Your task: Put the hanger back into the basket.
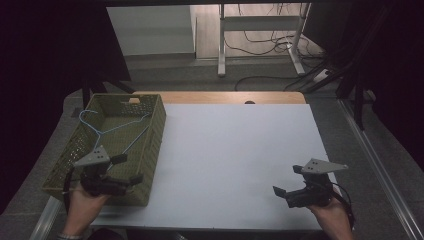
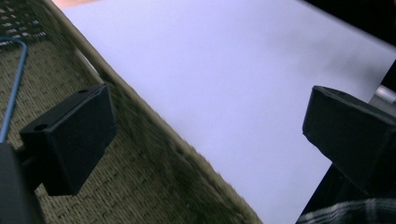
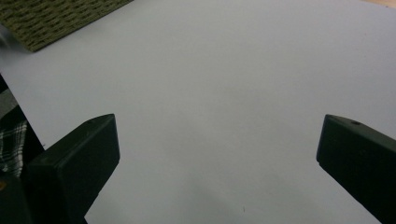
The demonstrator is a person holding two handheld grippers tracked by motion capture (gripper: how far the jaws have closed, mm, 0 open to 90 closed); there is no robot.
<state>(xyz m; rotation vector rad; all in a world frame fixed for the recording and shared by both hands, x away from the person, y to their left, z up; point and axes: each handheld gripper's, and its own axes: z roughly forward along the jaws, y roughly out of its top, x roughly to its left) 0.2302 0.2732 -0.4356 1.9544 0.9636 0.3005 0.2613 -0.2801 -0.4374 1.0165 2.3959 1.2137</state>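
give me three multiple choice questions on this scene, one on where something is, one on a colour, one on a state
1. Where does the thin blue wire hanger lie?
A. on the white table sheet
B. inside the olive woven basket
C. on the floor

2. What colour is the table sheet?
A. white
B. red
C. black

3. How do the left tongs stand?
A. shut on the hanger
B. shut on the basket wall
C. open, holding nothing

Key: 1 B, the high view shows the hanger on the basket's floor. 2 A, the sheet is plain white in every view. 3 C, the left gripper view shows both jaws wide apart with nothing between the pads.
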